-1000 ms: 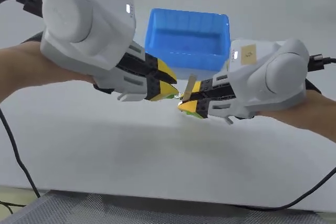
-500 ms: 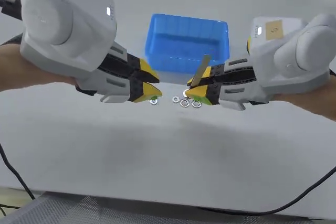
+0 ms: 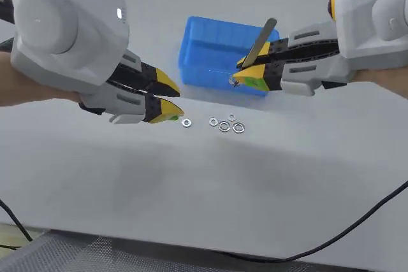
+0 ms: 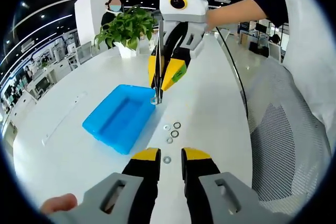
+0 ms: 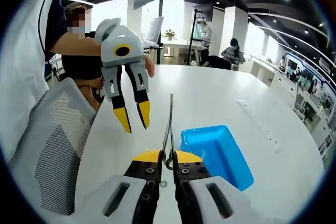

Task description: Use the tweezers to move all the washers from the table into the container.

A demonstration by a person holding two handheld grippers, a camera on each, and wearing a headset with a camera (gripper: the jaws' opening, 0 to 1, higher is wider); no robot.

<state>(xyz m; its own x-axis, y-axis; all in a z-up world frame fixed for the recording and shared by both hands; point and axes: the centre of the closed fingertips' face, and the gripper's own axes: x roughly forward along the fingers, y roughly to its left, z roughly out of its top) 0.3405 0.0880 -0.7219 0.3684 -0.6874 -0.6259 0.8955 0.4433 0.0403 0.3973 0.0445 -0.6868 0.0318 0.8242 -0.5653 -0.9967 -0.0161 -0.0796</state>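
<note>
Washers (image 3: 224, 126): five loose beside the container (image 3: 217, 49), back from the counter's (image 3: 191, 183) near edge. Right hand-held gripper (image 3: 242, 73) clamps tweezers (image 3: 258, 46) over its rim, likely to drop one; left hand-held gripper (image 3: 173, 103) ajar, empty.

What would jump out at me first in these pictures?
The bright blue plastic container at the back of the white table stands out most. The right claw pinches slim metal tweezers by its near edge, while small round metal washers lie on the table near the open left claw.
</note>
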